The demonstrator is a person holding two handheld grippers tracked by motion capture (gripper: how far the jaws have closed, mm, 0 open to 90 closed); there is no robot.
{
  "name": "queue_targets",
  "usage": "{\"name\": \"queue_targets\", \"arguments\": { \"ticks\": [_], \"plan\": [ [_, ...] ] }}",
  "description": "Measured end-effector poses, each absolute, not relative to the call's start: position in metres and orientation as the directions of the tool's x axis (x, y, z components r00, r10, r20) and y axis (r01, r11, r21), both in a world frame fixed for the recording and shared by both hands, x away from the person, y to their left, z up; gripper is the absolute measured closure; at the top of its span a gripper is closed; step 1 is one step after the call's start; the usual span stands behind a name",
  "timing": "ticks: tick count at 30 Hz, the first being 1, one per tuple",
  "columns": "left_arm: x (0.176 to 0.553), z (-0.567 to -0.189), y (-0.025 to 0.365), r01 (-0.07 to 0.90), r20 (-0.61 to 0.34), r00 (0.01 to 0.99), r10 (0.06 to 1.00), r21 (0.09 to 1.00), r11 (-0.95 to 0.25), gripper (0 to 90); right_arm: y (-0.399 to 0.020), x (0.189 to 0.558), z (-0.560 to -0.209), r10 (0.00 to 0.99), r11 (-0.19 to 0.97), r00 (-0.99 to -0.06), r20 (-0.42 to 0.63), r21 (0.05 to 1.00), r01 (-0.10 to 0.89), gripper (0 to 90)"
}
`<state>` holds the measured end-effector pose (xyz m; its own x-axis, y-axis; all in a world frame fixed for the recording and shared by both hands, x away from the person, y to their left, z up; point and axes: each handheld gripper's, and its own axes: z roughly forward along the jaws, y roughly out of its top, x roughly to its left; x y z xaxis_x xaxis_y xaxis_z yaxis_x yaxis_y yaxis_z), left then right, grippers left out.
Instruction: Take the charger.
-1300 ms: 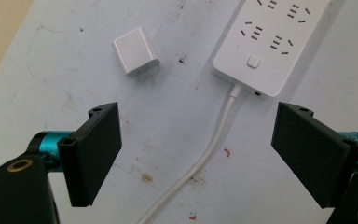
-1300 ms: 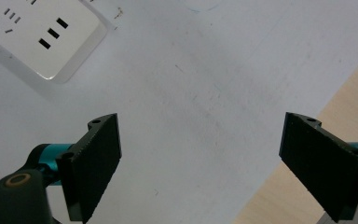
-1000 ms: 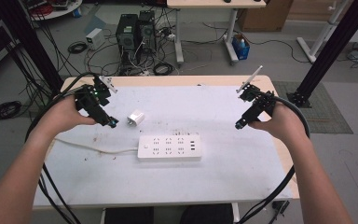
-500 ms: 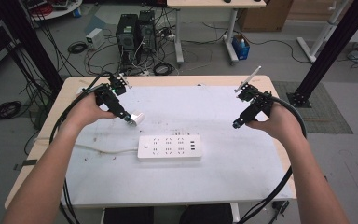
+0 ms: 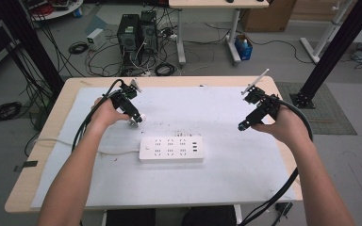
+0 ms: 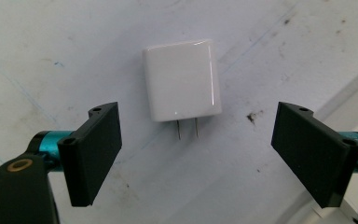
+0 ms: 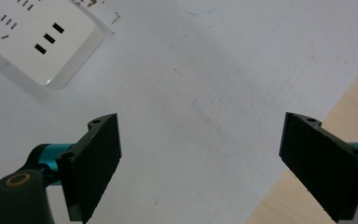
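In the high view, the left gripper is seen lowered over a small white charger on the white mat of the table, just far and left of the white power strip; the right gripper is held above the mat at the right, well apart from both. In the left gripper view, the charger is shown lying flat with its two prongs pointed toward the camera, between the spread jaws and untouched by either. In the right gripper view, the jaws are likewise seen spread with nothing between them, a corner of the power strip lying at the far left. The step in hand is judged to be the approach for a grasp; next, the jaws would need to be closed squarely on the charger's sides.
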<state>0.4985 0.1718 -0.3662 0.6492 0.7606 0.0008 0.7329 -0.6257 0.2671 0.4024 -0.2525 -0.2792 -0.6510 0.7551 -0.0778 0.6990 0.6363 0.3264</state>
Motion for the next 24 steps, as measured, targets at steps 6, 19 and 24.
{"name": "queue_targets", "arguments": {
  "ticks": [6,19,24],
  "plan": [
    [0.51,-0.385,0.167,0.761,-0.014,0.626,0.78,0.23,-0.607,16.3,-0.254,0.401,-0.279,0.752,0.639,-0.655,-0.079,0.332,0.694,12.2],
    [0.52,-0.405,0.158,0.78,0.005,0.61,0.792,0.17,-0.602,23.0,-0.252,0.401,-0.284,0.747,0.645,-0.661,-0.074,0.326,0.691,12.2],
    [0.521,-0.411,0.157,0.78,0.014,0.613,0.79,0.149,-0.608,30.5,-0.252,0.401,-0.287,0.746,0.647,-0.661,-0.078,0.316,0.694,12.2]
  ]
}}
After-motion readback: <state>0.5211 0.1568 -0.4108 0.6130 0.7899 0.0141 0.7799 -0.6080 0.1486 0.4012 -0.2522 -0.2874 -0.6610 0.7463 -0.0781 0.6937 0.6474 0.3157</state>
